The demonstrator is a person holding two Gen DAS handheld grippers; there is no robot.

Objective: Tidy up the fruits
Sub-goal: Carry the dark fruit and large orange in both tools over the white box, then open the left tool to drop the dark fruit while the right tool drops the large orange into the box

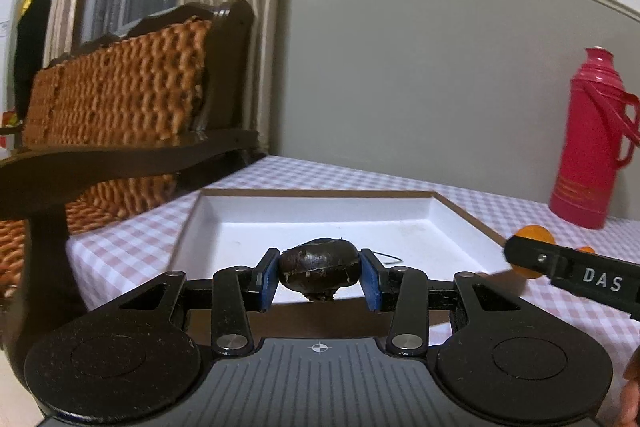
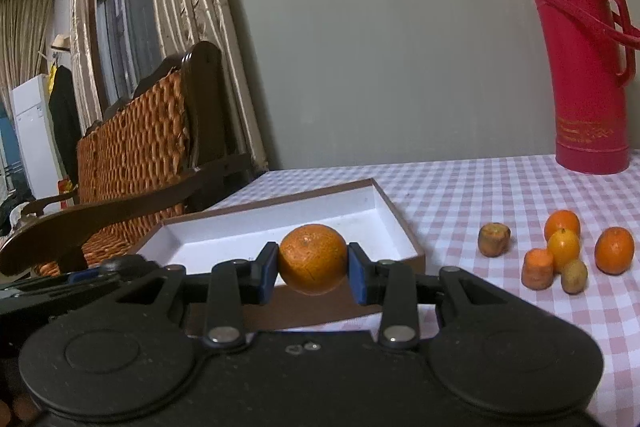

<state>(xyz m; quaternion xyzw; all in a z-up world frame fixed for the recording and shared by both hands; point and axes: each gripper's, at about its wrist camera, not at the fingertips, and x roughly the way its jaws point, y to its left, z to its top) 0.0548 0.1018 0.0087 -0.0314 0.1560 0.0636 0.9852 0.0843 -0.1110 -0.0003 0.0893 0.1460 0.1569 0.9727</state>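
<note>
Two fruits are in hand at once, each clamped in its own gripper and carried above the near edge of the tray [image 2: 384, 205].

Left gripper [image 1: 319, 273]: its blue pads press on both sides of a dark fruit [image 1: 318, 265], brown-black, glossy and wrinkled; its kind cannot be told. It hangs clear of the tray floor, just inside the near rim.

Right gripper [image 2: 313, 263]: closed on an orange [image 2: 313, 259], pads touching both flanks. The orange sits over the near rim of the tray, not yet above the floor proper. In the left wrist view this gripper enters at the tray's right corner.

Tray: white inside, brown rim, no fruit visible on the floor shown. A thin dark wisp lies on the floor near the dark fruit; what it is cannot be told.

Remaining stock: a cluster of small fruits [image 2: 563, 245] rests on the bench [image 2: 460, 195], well to the right of the tray, six pieces counted, mostly orange, two dull brown. A red flask [image 2: 586, 67] stands beyond the tray's far right.

Step judged: transport for placement, early in the task.

Next move, as judged: bring each fruit forward and down over bare tray floor, keep the two apart, then part the pads close to the surface so the round fruit does not roll.
</note>
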